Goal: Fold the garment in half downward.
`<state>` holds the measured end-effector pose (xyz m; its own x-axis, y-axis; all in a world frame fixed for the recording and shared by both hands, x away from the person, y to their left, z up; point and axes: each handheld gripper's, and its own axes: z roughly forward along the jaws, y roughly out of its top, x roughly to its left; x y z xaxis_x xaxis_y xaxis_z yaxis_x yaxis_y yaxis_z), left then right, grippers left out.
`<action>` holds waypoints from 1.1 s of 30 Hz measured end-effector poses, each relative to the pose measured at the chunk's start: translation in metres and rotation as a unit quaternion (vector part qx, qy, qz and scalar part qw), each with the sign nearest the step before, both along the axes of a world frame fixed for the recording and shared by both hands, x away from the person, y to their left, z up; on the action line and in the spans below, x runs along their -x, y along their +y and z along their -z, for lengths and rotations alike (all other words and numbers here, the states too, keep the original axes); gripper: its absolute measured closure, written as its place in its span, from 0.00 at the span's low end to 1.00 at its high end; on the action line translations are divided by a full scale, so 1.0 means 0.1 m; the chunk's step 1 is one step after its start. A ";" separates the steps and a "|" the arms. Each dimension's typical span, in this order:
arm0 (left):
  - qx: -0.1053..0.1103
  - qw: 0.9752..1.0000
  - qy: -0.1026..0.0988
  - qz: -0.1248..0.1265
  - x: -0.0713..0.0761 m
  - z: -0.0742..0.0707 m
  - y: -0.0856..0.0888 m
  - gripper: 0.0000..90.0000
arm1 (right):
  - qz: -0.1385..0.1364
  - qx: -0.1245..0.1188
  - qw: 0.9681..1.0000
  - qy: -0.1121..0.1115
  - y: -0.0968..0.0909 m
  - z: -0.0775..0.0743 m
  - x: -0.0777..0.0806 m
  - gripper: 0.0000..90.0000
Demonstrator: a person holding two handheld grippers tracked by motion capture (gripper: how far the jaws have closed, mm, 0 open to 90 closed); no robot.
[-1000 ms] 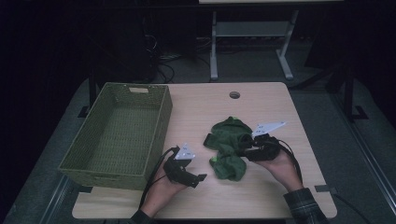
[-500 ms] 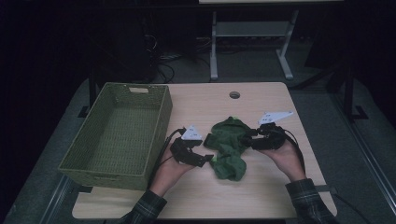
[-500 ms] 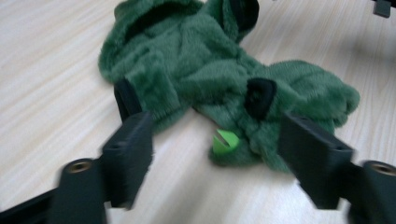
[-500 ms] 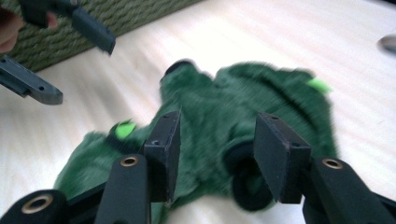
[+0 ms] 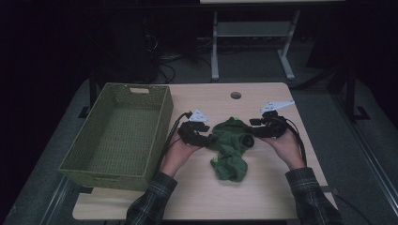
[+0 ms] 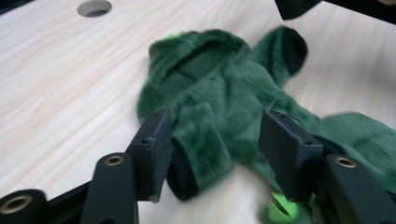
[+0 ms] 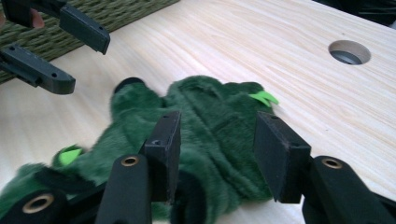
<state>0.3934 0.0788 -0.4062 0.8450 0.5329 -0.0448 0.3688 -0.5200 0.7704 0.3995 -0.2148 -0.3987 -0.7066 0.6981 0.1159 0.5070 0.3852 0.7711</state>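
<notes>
Your table (image 5: pixel 263 187) is a pale wood top with a round cable hole (image 5: pixel 235 95) near its far edge, and the biggest thing on it is the olive woven basket (image 5: pixel 117 131), which sits on your left side with a cut-out handle in its far wall. Just to the right of the basket, about mid-table, lies the green fleece garment (image 5: pixel 231 145) — a small fuzzy piece with dark cuffs and a bright green tag, rumpled, its upper part spread between your two hands and its lower part trailing toward you. In the high view your left gripper (image 5: pixel 202 138) meets the garment's left edge, with its cable running back along the basket wall, and your right gripper (image 5: pixel 249 137) meets the right edge from the opposite side; both carry grey three-cornered plates on top. In the left gripper view the left gripper's jaws have just been closing and now straddle a sleeve of the garment (image 6: pixel 205 140): the dark cuff sits against the left pad, but the right pad stands clear of the fleece, so nothing is pinched there yet. In the right gripper view your right gripper (image 7: pixel 215 154) has a thick fold of the garment (image 7: pixel 210 126) bunched between its jaws with both pads pressed against the pile — that side is grasping the fleece.
</notes>
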 end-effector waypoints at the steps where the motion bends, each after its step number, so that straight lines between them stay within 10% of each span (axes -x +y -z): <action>1: 0.001 1.000 -0.002 -0.001 -0.03 0.01 -0.01 0.51 | 0.002 -0.002 1.000 0.000 -0.01 0.01 -0.02 0.58; 19: 0.005 1.000 0.010 -0.010 -0.67 0.36 -0.19 0.58 | 0.030 -0.004 0.999 0.018 -0.10 0.38 -0.37 0.64; 33: -0.011 0.999 0.037 -0.002 -0.83 0.64 -0.24 0.67 | 0.025 0.015 0.998 0.050 -0.04 0.64 -0.47 0.70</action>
<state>0.4767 0.0546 -0.4699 0.8379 0.5377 -0.0943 0.4257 -0.5354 0.7294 0.4466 -0.2192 -0.4628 -0.6568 0.7366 0.1613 0.5995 0.3803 0.7043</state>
